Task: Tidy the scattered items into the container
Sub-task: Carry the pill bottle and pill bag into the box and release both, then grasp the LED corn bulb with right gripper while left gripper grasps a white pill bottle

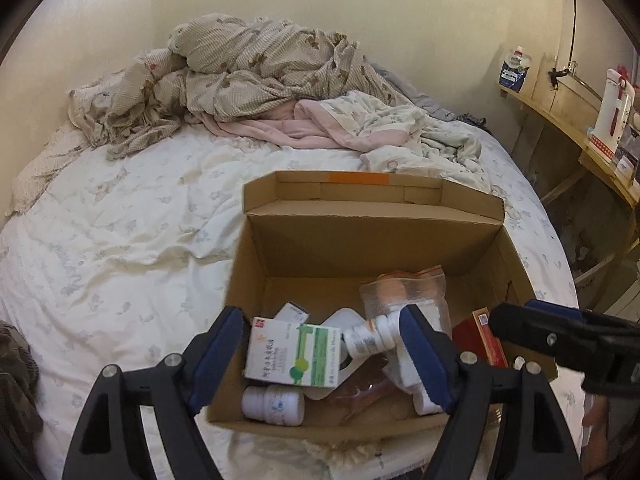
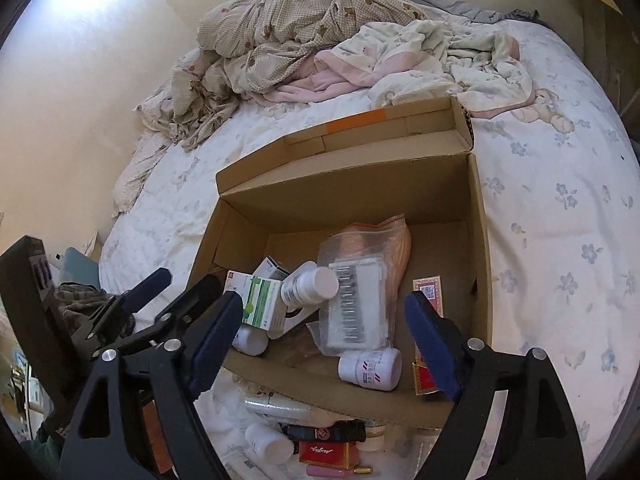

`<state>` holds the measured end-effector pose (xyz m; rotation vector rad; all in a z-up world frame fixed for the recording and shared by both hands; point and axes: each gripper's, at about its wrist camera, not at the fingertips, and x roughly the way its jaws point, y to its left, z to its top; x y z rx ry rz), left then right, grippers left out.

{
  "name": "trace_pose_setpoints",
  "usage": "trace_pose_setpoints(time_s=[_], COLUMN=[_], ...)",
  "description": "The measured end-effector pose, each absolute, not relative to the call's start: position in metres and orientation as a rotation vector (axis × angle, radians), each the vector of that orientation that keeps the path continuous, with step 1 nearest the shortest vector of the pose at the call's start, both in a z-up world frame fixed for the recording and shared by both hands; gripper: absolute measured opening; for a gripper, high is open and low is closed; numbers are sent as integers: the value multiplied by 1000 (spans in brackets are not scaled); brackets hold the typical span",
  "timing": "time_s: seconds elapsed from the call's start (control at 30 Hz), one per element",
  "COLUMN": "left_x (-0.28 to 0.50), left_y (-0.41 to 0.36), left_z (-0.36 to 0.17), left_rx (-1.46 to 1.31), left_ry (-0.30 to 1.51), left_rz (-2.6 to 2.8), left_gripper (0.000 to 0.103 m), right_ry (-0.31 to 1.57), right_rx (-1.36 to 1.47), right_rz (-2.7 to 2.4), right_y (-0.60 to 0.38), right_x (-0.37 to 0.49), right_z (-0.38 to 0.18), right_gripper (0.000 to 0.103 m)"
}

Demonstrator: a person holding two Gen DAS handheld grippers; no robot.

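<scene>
— Now, how are the claws seen to stand?

— Both are spread wide with nothing held. The left claw point(image 1: 320, 354) is hung over the near end of the box point(image 1: 372, 236), a green-and-white carton point(image 1: 294, 354) and a tilted white bottle point(image 1: 370, 334) being framed between its blue pads without being pressed. The right claw point(image 2: 324, 340) is likewise poised above the box point(image 2: 344, 184), over a clear bag point(image 2: 360, 296) and a small white bottle point(image 2: 370, 368).

— Where is the box placed, and how does it look?

— It is set on the bed point(image 1: 120, 240), lower centre of both frames, plain brown cardboard with its lid folded back and an orange strip on the far flap. Cartons, bottles, the bag and a red pack point(image 2: 428, 292) are heaped loosely on its floor.

— Is the tidying judged done?

— Not so. At the bottom of the right view, just in front of the near wall, more items are left on the bed: a white bottle point(image 2: 268, 446), a dark box point(image 2: 326, 432), a red box point(image 2: 330, 454) and others only partly seen.

— How should the step be carried out well?

— The claws should be lifted clear of the rim before being drawn back, so the near wall is not dragged. Each remaining piece is best gripped across its narrow side; the round bottles could roll on the soft sheet, so a squeeze across the body is advised.
</scene>
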<state>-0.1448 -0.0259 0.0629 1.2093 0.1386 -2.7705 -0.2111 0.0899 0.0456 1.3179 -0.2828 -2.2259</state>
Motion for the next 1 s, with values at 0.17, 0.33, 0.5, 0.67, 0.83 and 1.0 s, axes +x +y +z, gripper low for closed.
trace_pose_setpoints(time_s=[0.17,0.33,0.5,0.67,0.83,1.0], left_x=[-129,-108,-85,-58,-50,-46], left_y=[-39,-55,-70,-87,-93,-106], left_z=[71,74,62,61,50,35], left_rx=[1191,1189,1235,1218,1244,1270], left_ry=[166,193,187,309,319,388], left_rz=[-2751,-2720,-2668,-2639,-2627,-2593], left_gripper=[81,81,81,81,81,81], right_ry=[-254,-234,-245,-246,-228,-244], right_rx=[1303,1283,1277,1285,1302,1401], right_rz=[-2224,-2242,-2258,-2254,-2278,-2300], right_y=[89,94,108,125,142,165], right_x=[-205,-200,-192,-181,-166,-160], right_z=[49,54,57,60,61,51], right_gripper=[86,86,86,86,86,86])
